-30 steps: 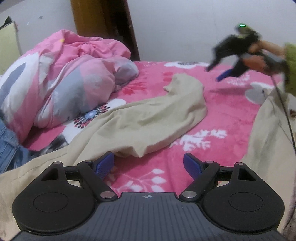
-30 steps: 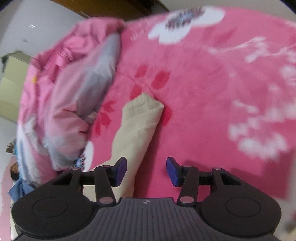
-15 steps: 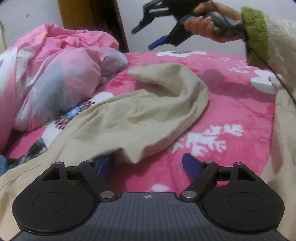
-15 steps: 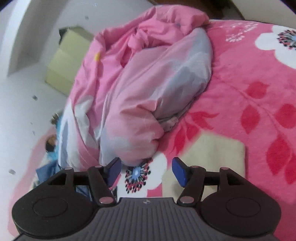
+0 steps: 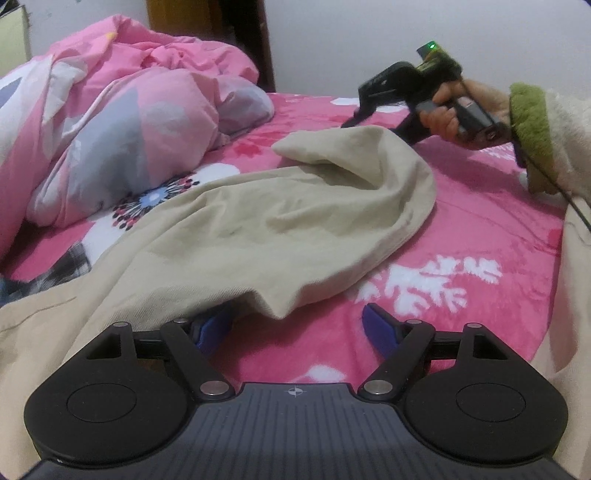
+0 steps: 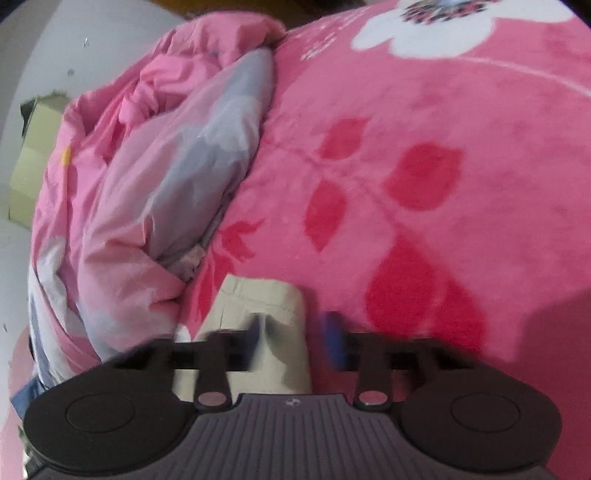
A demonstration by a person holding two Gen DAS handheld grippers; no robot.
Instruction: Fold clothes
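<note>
A beige garment (image 5: pixel 280 221) lies rumpled across the pink floral bed (image 5: pixel 480 229). My left gripper (image 5: pixel 295 325) is open and low over the bed. Its left blue pad (image 5: pixel 212 326) is tucked under the garment's near fold, and its right pad (image 5: pixel 376 328) is over bare blanket. A hand holds my right gripper (image 5: pixel 369 127) at the garment's far end, with its lower finger hidden behind the cloth. In the right wrist view the right gripper (image 6: pixel 293 332) is blurred and open. The beige cloth end (image 6: pixel 258 299) lies between its fingers.
A crumpled pink and grey duvet (image 5: pixel 122 122) is heaped at the left. Blue denim (image 5: pixel 11 291) shows at the left edge. More beige fabric (image 5: pixel 569 295) hangs at the right edge. A wooden door frame (image 5: pixel 207 22) and a white wall stand behind the bed.
The right gripper came down from high over the bed to the garment's far end, and its fingers now straddle the cloth. The left gripper has barely moved.
</note>
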